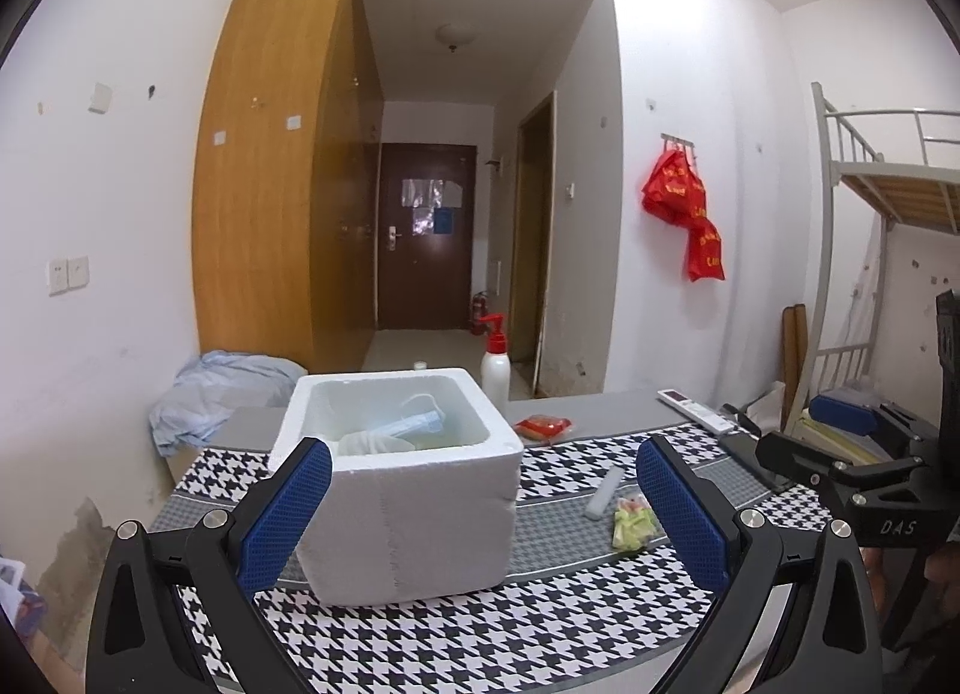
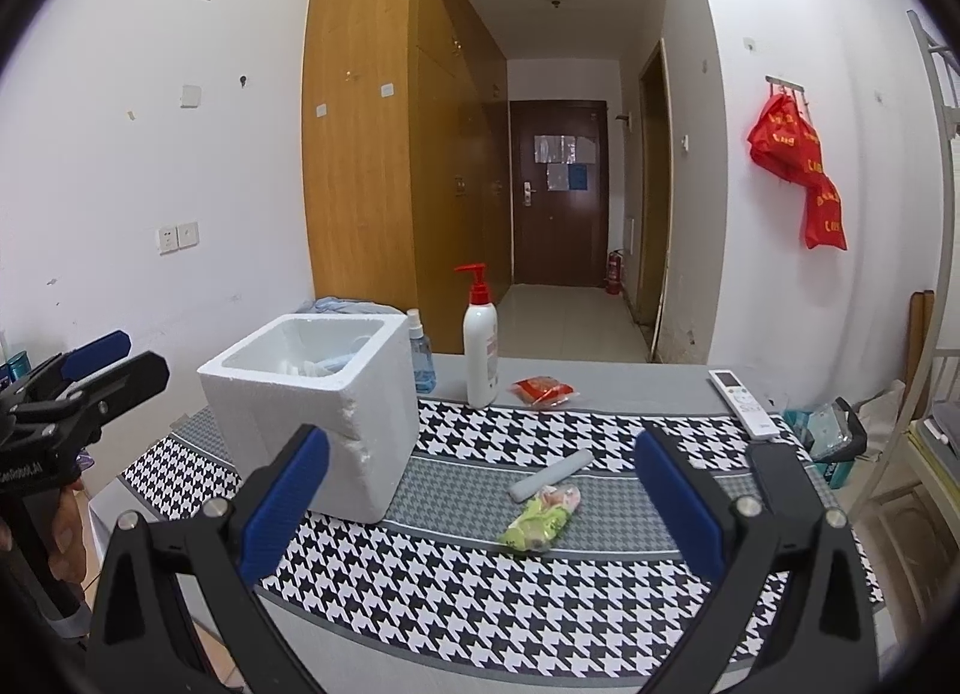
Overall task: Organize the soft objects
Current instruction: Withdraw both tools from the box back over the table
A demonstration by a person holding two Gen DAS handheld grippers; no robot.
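Note:
A white foam box [image 1: 408,490] [image 2: 318,394] stands on the houndstooth cloth [image 2: 480,592]. It holds a blue face mask [image 1: 414,424] and a white cloth [image 1: 372,445]. A green soft packet [image 1: 633,523] [image 2: 540,520] and a grey bar [image 1: 605,491] [image 2: 552,475] lie to its right. A red packet [image 1: 543,428] [image 2: 542,391] lies farther back. My left gripper [image 1: 483,508] is open and empty, just in front of the box. My right gripper [image 2: 480,508] is open and empty, in front of the green packet. It also shows in the left wrist view [image 1: 852,472].
A white pump bottle [image 2: 481,343] [image 1: 496,361] and a blue spray bottle [image 2: 420,355] stand behind the box. A remote [image 2: 744,403] [image 1: 696,409] lies at the table's right. A blue cloth heap [image 1: 216,394] is at the back left. A bunk bed frame [image 1: 840,250] stands right.

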